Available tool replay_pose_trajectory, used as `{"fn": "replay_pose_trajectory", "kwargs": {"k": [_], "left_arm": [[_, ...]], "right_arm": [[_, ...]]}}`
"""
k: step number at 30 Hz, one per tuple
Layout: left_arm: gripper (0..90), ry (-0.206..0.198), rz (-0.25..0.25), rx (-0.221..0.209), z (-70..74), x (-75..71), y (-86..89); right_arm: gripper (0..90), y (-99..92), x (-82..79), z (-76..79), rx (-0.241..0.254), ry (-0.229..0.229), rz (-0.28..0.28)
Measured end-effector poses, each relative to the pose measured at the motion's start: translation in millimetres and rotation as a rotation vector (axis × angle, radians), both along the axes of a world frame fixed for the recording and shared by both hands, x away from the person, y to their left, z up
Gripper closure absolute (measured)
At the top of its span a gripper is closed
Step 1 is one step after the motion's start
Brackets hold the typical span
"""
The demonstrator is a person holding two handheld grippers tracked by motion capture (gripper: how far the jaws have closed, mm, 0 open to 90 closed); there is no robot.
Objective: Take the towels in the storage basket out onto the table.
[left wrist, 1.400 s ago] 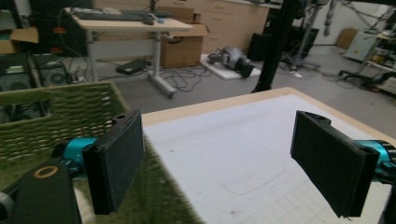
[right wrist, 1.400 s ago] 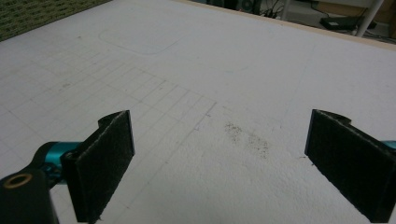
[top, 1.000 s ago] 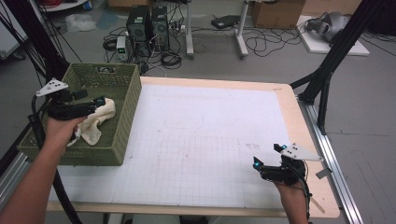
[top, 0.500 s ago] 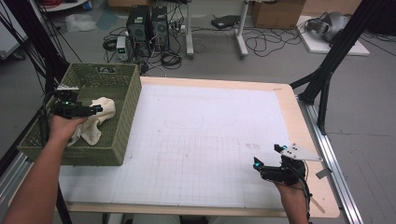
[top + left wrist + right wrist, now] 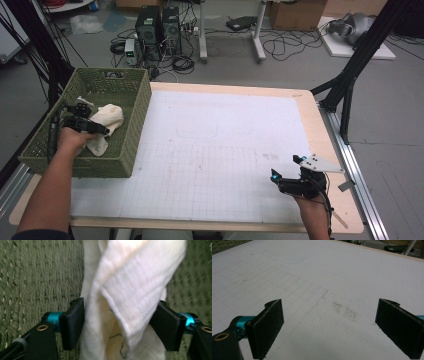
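High view, left tool [image 5: 102, 131] lower in basket [image 5: 131, 120], jaws closing, seemingly gripping cloth [image 5: 106, 118]

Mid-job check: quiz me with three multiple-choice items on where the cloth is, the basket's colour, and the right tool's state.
1. Where does the white cloth lie?
A. In the basket
B. On the mat's middle
C. On the floor

2. What colour is the basket?
A. Blue
B. Green
C. Red

3. How does the right tool stand?
A. Shut on the cloth
B. Shut on a cable
C. Open, nothing between its jaws

Answers:
1 A: the cloth sits inside the woven walls, between the closing jaws of the left tool.
2 B: its weave is olive green.
3 C: bare white mat shows between its jaws.
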State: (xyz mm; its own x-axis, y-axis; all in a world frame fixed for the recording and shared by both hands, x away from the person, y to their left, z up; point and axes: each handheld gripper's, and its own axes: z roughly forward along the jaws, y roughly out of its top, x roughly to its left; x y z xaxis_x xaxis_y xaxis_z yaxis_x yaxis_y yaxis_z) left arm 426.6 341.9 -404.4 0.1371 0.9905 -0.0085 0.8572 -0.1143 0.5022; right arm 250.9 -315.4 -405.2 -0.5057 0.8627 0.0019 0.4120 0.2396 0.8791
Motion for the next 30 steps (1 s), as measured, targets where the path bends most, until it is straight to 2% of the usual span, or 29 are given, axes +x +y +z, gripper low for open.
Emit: {"fn": "replay_pose_trajectory", "kwargs": {"k": [3, 4, 5, 6, 8, 11, 13, 14, 15, 16, 22, 26, 27, 28, 29, 30], "left_arm": [[44.6, 0.022, -0.013, 0.005, -1.7, 0.7, -0.9], [52.0, 0.031, -0.018, 0.002, -1.8, 0.4, -0.8], [52.0, 0.035, -0.026, 0.001, -1.2, -0.1, -0.8], [67.3, 0.036, -0.034, 0.007, 0.1, -0.7, -0.9], [73.1, 0.012, -0.031, -0.002, 3.9, -1.9, -0.3], [74.8, -0.035, -0.039, -0.037, 9.1, -4.1, -0.1], [74.8, -0.079, -0.024, -0.064, 13.6, -6.5, 3.0], [74.9, -0.141, 0.002, -0.117, 18.9, -10.7, 8.2], [74.9, -0.141, 0.002, -0.117, 18.9, -10.7, 8.2], [74.9, -0.166, 0.011, -0.138, 22.5, -12.8, 11.1], [75.1, -0.376, 0.018, -0.252, 49.3, -31.3, 21.9], [75.3, -0.477, 0.001, -0.288, 65.9, -42.6, 22.1], [75.3, -0.518, -0.016, -0.301, 74.7, -46.9, 20.3], [75.3, -0.518, -0.016, -0.301, 74.7, -46.9, 20.3], [75.3, -0.554, -0.044, -0.314, 84.5, -50.7, 17.3], [75.3, -0.554, -0.044, -0.314, 84.5, -50.7, 17.3]], "right_arm": [[7.4, -0.6, -0.2, 0.2, -0.004, -0.003, 0.001], [7.4, -1.2, -0.6, 0.3, -0.001, -0.001, -0.004], [7.4, -1.2, -0.6, 0.3, -0.001, -0.001, -0.004], [7.4, -2.0, -0.3, 0.1, -0.001, 0.0, -0.006], [7.4, -2.7, -0.2, 0.1, 0.0, -0.004, -0.007], [7.4, -3.4, -1.1, 0.5, 0.005, -0.001, -0.008], [7.4, -3.9, -1.3, 0.7, 0.009, -0.002, -0.011], [7.4, -4.1, -1.6, 1.0, 0.01, 0.001, -0.012], [7.4, -4.1, -1.6, 1.0, 0.01, 0.001, -0.012], [7.4, -4.4, -2.3, 1.7, 0.014, -0.003, -0.015], [7.4, -6.4, -3.4, 2.8, 0.023, -0.004, -0.021], [7.4, -3.3, -2.7, 3.7, 0.023, -0.009, -0.015], [7.4, -2.4, -2.5, 4.0, 0.023, -0.012, -0.013], [7.4, -1.7, -2.3, 4.2, 0.025, -0.012, -0.011], [7.4, -1.4, -2.3, 4.5, 0.024, -0.011, -0.011], [7.4, -1.4, -2.3, 4.5, 0.024, -0.011, -0.011]]}}
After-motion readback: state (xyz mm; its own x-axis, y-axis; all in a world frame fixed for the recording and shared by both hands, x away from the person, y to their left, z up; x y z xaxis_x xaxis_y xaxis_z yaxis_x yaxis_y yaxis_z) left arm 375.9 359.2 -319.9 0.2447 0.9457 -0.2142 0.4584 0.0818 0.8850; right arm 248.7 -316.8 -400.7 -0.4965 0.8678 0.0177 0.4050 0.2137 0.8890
